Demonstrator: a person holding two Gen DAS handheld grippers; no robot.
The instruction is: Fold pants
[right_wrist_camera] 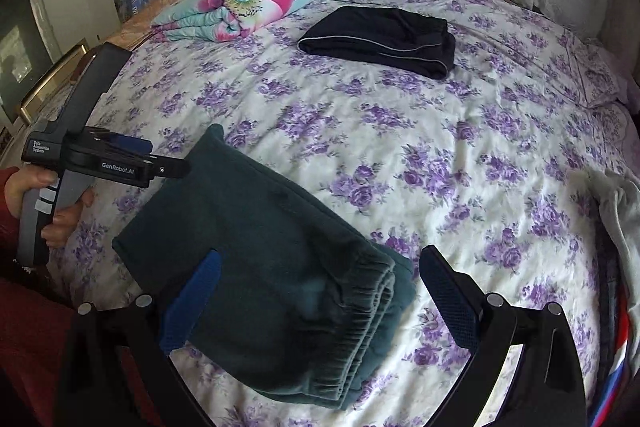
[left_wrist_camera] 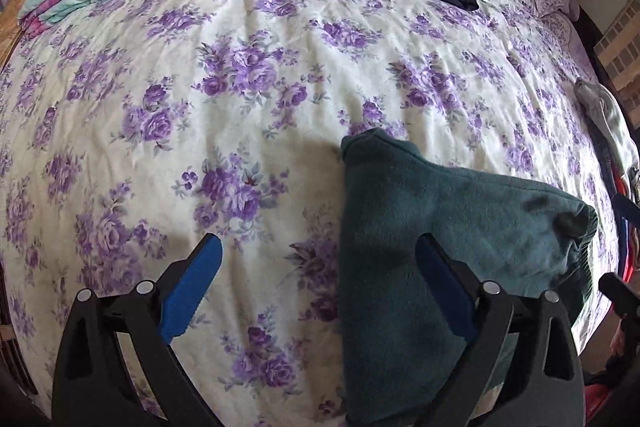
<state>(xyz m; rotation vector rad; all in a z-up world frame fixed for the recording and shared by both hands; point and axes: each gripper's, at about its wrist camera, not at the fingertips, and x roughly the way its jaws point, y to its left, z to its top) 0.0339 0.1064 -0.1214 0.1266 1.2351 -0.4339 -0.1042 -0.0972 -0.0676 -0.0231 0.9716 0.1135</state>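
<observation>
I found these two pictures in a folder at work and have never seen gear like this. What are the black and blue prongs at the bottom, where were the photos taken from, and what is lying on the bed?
There is no robot arm here. A person holds a hand tool with a two-finger gripper in each hand, and a wide-angle camera on each tool looks out along its fingers.

One picture comes from the left gripper, the other from the right gripper. The right view also shows the left tool from the side, held by a hand.

On the floral bedsheet lie folded dark green pants, close by, a folded dark garment farther back, and a colourful folded quilt.

Both grippers are open and hold nothing; the green pants simply rest on the bed.
</observation>
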